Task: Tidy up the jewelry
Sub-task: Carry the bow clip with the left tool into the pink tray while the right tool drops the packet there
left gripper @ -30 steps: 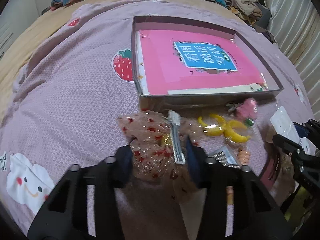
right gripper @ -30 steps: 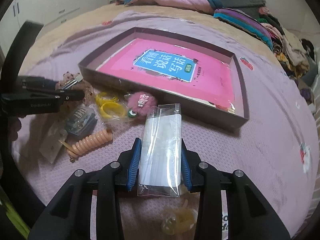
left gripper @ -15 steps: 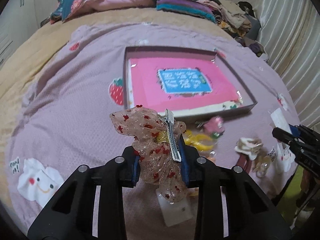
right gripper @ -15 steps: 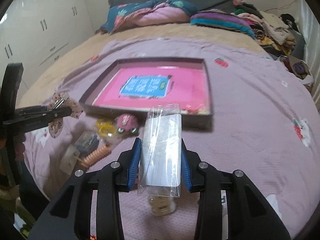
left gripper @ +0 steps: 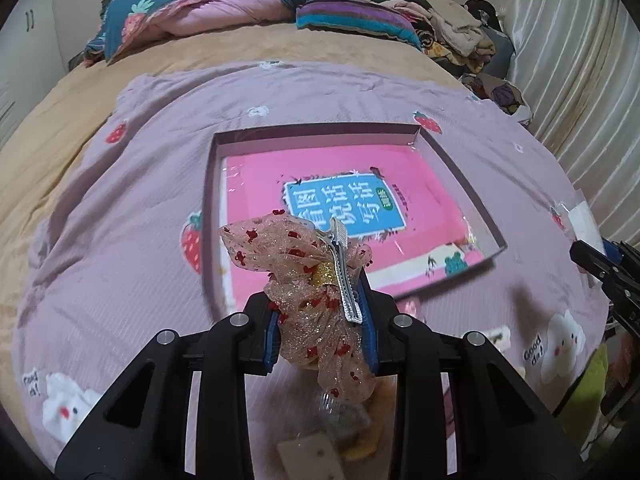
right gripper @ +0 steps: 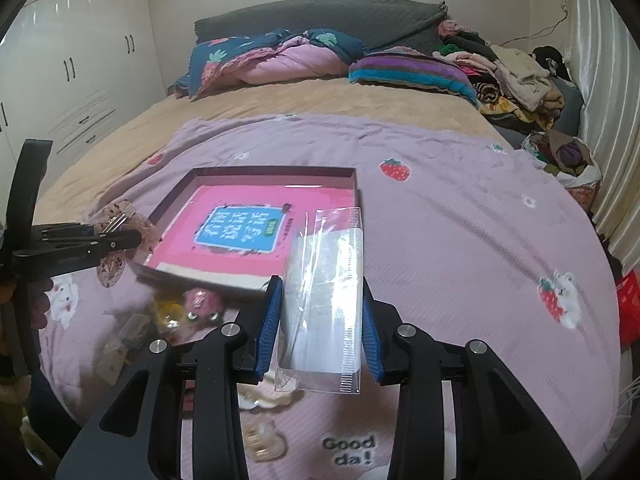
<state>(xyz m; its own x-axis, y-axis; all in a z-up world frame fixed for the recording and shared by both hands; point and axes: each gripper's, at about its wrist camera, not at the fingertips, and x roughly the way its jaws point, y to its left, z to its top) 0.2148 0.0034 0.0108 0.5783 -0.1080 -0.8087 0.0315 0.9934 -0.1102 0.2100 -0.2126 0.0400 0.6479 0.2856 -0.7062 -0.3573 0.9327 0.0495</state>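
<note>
the purple blanket (right gripper: pixel 460 240) reads "good da!" (right gripper: pixel 349 450). the left claw (left gripper: pixel 320 312) is clamped on a sheer red-dotted hair bow (left gripper: pixel 304 276) above the shallow box (left gripper: pixel 210 184) holding a pink book (left gripper: pixel 348 208). the right claw (right gripper: pixel 320 320) pinches a clear plastic bag (right gripper: pixel 324 300), its contents unclear.

The hair bow (left gripper: pixel 304 276) covers the near edge of the box (left gripper: pixel 452 160) in the left wrist view, plus whatever's lying right under it, just a blurry card and something yellow. In the right wrist view the clear bag (right gripper: pixel 324 300) hides the box's near corner. The small bits on the blanket (right gripper: pixel 460 220) by the pink pompom (right gripper: pixel 204 300) are too smeared to identify.
</note>
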